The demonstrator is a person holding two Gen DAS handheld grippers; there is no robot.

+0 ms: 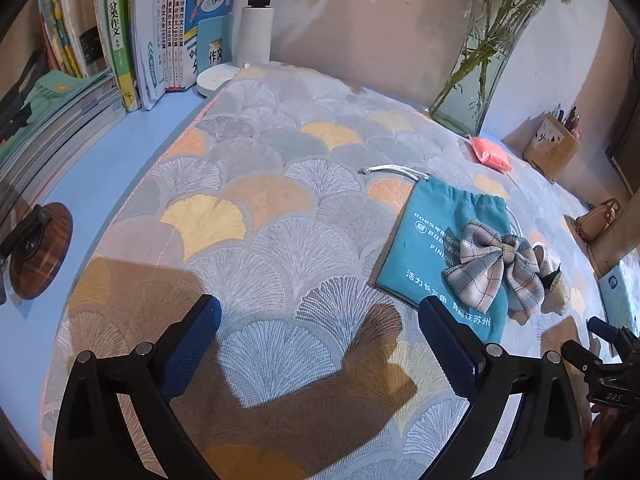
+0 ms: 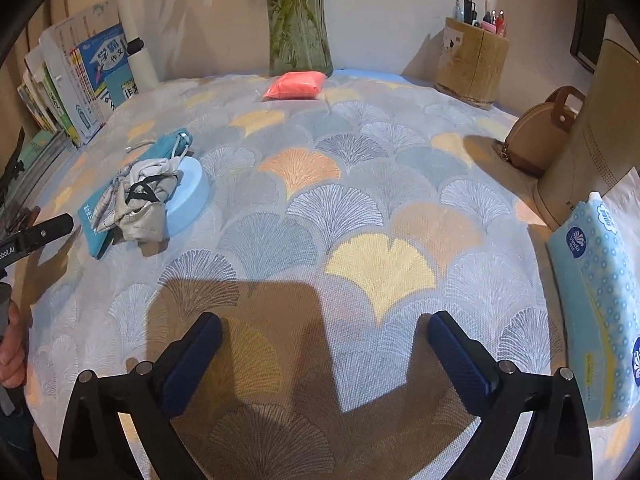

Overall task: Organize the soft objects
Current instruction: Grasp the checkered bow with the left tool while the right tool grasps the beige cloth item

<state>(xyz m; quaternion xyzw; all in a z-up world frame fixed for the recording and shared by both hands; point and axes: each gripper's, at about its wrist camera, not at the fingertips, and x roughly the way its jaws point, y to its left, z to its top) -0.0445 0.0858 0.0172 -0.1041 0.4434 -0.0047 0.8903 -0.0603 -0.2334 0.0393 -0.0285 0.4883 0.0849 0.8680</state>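
- Your left gripper [image 1: 320, 320]: blue-padded jaws spread wide, nothing between them, only the fan-pattern woven table mat [image 1: 260, 208] below.
- Your right gripper [image 2: 324, 340]: same, jaws spread wide, empty, over bare mat [image 2: 360, 208].
- Teal drawstring fabric pouch with white print [image 1: 432, 240] lies flat ahead and right of your left gripper, its near corner just beyond the right finger [image 1: 448, 336]. No contact.
- Grey-blue plaid fabric bow [image 1: 496, 264] sits on the pouch's right part, overhanging its edge.
- From your right gripper, the same pouch [image 2: 90, 216] and bow [image 2: 140, 196] are far left and ahead, well apart from the jaws.
- Coral-pink soft plastic packet [image 1: 490, 154] lies beyond the pouch, near the glass vase of green stems [image 1: 476, 68]; from the right gripper it is straight ahead at the far edge [image 2: 296, 86], just before the vase [image 2: 298, 28].
- Right view only: a pale blue round disc [image 2: 190, 194] under the bow's far side, a blue-and-white tissue pack [image 2: 596, 320] close to the right of the jaws, and your hand [image 2: 14, 340] at the left edge.
- Left view only: a round brown wooden disc [image 1: 40, 252] off to the left on the blue tabletop [image 1: 120, 168], and a white lamp base [image 1: 214, 78].
- Both views: upright row of books [image 1: 160, 32] [image 2: 80, 84], cardboard pen holder [image 1: 554, 148] [image 2: 472, 64], tan round handbag [image 1: 598, 220] [image 2: 540, 136].
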